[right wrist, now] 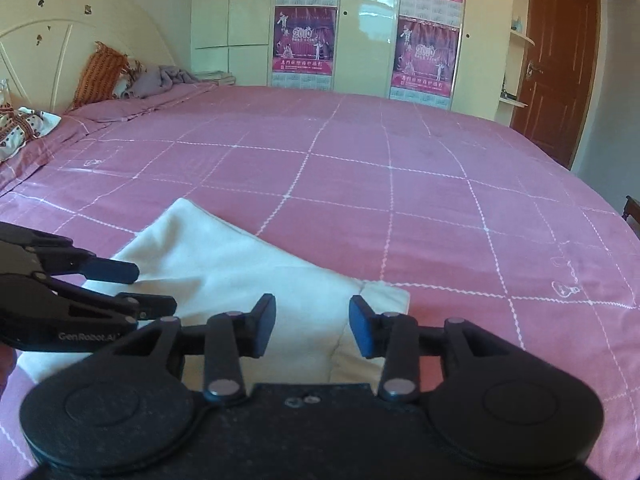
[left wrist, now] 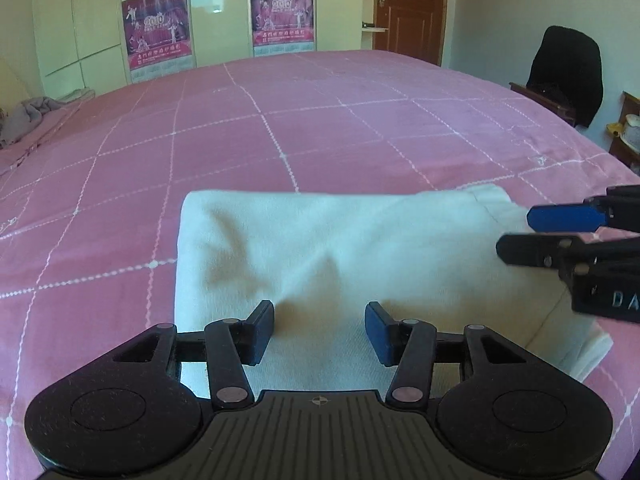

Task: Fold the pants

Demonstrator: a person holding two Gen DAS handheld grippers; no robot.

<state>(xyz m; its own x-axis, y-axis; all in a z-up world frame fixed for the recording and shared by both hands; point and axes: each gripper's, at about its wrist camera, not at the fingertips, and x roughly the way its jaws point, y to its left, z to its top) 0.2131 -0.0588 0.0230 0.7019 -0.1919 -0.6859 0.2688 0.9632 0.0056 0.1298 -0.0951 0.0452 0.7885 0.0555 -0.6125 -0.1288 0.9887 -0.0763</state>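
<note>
Currently: we see the white cotton pants (left wrist: 328,252) folded into 1 compact rectangle on the pink checked bedspread (left wrist: 280,120) | left gripper (left wrist: 320,330) and right gripper (right wrist: 312,326) spread, pinching nothing | remaining, we judge: little, perhaps smoothing.

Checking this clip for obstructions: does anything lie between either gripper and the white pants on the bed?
Nothing visible does. The left gripper and right gripper both hang open directly over the folded pants, with bare cloth beneath their fingers.

Soft matt cloth pants (left wrist: 340,248), seemingly cotton
</note>
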